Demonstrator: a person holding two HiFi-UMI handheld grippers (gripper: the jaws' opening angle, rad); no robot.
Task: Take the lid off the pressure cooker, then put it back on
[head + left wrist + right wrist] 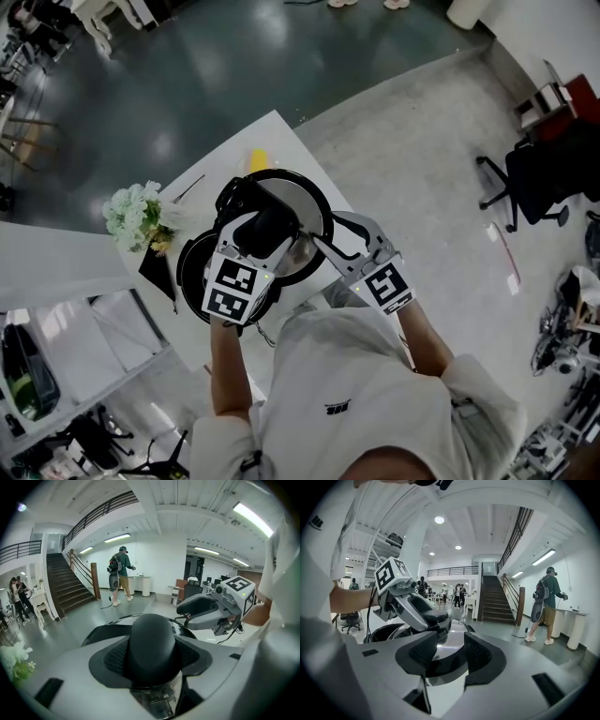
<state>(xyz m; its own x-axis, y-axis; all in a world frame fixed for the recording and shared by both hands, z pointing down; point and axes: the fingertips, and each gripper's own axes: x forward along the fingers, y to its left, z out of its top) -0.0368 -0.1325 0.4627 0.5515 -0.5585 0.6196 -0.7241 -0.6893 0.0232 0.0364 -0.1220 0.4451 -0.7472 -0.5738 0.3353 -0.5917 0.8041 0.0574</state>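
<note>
The pressure cooker's lid (305, 208) is a silver disc with a black rim and a long black handle (267, 228). My left gripper (262, 234) is shut on that handle's rounded black end (152, 646), with a pad pressed on each side. From the right, my right gripper (323, 247) takes the lid's near rim (443, 666) between its jaws. The lid (452, 641) hangs above the table, just right of the open black pot (192, 270). In the right gripper view the left gripper (419, 611) sits over the lid, with the pot (384, 632) behind it.
The white table (281, 141) also holds a white flower bunch (136, 216) left of the pot and a yellow item (258, 159) behind the lid. An office chair (539, 178) stands on the floor to the right. Shelving (66, 375) lies at the lower left. A person (123, 573) walks far off.
</note>
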